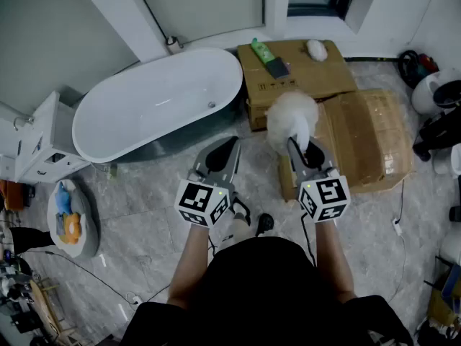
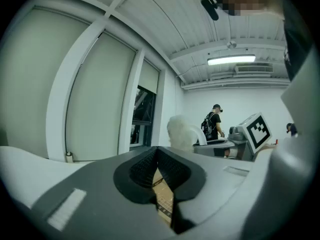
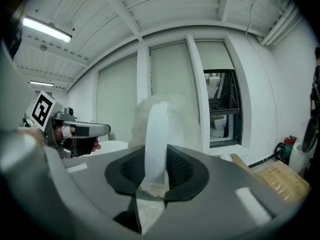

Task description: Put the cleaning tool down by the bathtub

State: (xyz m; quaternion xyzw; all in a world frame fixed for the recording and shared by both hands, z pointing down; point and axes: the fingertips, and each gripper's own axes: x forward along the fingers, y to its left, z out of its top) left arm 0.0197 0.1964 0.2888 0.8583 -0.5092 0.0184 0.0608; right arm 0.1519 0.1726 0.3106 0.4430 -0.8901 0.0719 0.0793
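Cleaning tool (image 1: 292,117), a fluffy white duster, is held upright at 1 o'clock, its white handle gripped between the jaws of the right gripper (image 1: 304,148). At 11 o'clock the left gripper (image 1: 232,147) has its jaws closed together, empty. Farther off, the bathtub (image 1: 144,114) sits at 10 o'clock, and cardboard boxes (image 1: 317,74) at 1 o'clock.

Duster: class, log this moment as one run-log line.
right gripper: shut on fluffy white duster | left gripper: shut, empty | duster: raised, not yet down by bathtub
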